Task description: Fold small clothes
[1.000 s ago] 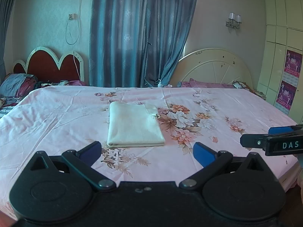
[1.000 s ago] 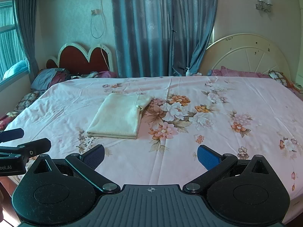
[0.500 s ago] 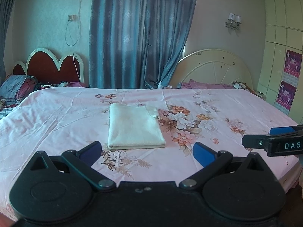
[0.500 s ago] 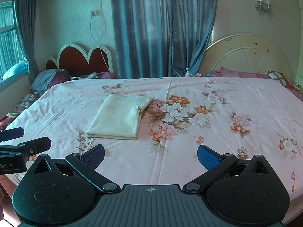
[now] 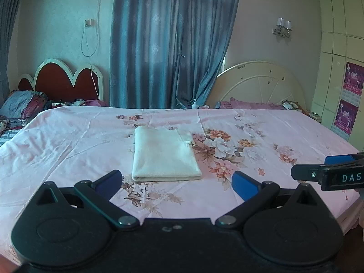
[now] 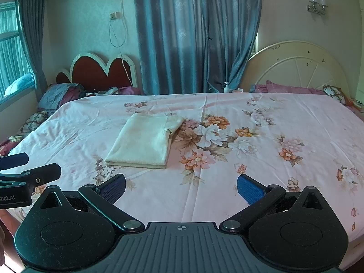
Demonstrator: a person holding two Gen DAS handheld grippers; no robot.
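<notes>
A cream garment [image 5: 165, 154] [image 6: 145, 141] lies folded into a neat rectangle on the pink floral bedsheet [image 5: 68, 141] [image 6: 273, 118], left of the big flower print. My left gripper [image 5: 176, 183] hovers open over the bed's near edge, short of the garment, with nothing between its blue pads. My right gripper [image 6: 180, 187] is open too, empty, to the right of the garment and held back from it. Each gripper shows side-on at the edge of the other's view.
Pillows and bedding [image 5: 22, 107] are heaped by a red headboard [image 5: 61, 84] at the left. A cream headboard [image 5: 259, 84] and purple pillows [image 6: 291, 89] stand at the back right. Blue curtains [image 5: 170, 41] hang behind; a wardrobe [image 5: 341, 79] is at the far right.
Both grippers have drawn back and risen slightly, so the folded garment sits a touch lower and farther in view. Both stayed open. The garment has not moved.
</notes>
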